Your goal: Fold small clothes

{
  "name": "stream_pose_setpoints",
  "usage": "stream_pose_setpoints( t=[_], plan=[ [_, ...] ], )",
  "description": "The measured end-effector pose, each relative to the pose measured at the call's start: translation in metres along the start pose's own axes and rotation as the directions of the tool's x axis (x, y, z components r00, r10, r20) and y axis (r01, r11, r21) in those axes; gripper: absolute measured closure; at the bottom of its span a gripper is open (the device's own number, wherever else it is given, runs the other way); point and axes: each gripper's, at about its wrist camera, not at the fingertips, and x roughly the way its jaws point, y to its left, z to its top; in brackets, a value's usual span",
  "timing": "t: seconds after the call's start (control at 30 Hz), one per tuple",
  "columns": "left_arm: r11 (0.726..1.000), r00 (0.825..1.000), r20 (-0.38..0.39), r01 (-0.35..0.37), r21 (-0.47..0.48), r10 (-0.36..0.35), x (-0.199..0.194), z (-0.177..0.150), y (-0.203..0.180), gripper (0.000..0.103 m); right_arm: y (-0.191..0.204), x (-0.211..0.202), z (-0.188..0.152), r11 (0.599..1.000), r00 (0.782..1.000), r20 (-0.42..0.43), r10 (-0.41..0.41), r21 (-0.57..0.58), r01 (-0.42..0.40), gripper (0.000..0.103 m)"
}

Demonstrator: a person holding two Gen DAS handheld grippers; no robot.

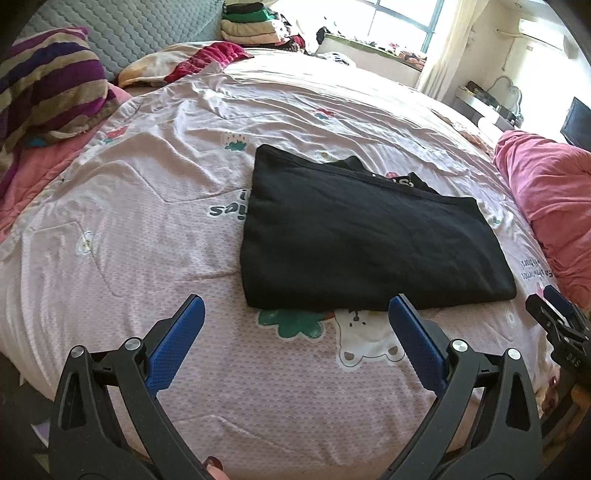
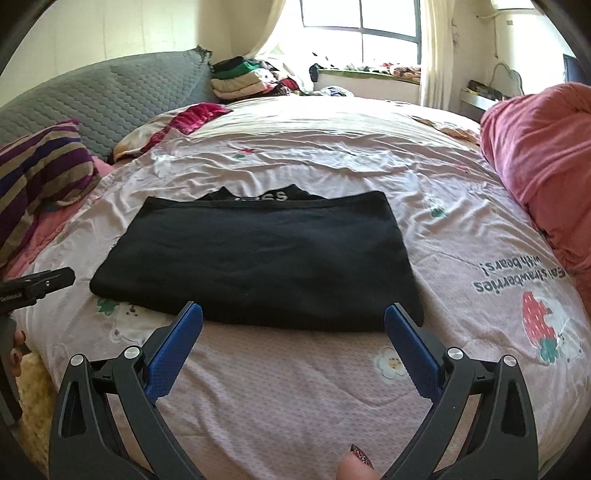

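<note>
A black garment [image 1: 369, 236] lies folded into a flat rectangle on the pink printed bed cover [image 1: 147, 229], with white lettering peeking out at its far edge. In the left wrist view my left gripper [image 1: 297, 306] hangs open above the bed just short of the garment's near edge, nothing between its blue pads [image 1: 177, 343]. The right gripper [image 1: 557, 314] shows at the right edge there. In the right wrist view the same black garment [image 2: 258, 258] lies ahead, and my right gripper [image 2: 293, 314] stands open over its near edge, holding nothing. The left gripper's black tip [image 2: 40, 284] pokes in from the left.
A striped purple cushion [image 1: 48, 85] and a grey quilted headboard [image 2: 103, 96] lie at the left. A bunched pink blanket [image 2: 543, 155] fills the right side. Stacked folded clothes [image 2: 240, 79] sit at the far end below the window [image 2: 358, 22]. A fingertip [image 2: 354, 465] shows at the bottom.
</note>
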Motion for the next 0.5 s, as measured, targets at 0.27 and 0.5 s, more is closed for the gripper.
stream_pose_setpoints(
  t=[0.27,0.5],
  plan=[
    [1.0,1.0,-0.003,-0.026,-0.008,0.026,-0.003,0.002,0.009,0.01,0.022,0.001,0.007,0.998,0.999,0.009,0.036,-0.047,-0.035,0.005],
    [0.998,0.999,0.012,-0.05,-0.035,0.051,-0.007,0.005,0.024,0.01,0.044,0.008,0.01,0.993,0.998,-0.002,0.068,-0.098,-0.067,0.005]
  ],
)
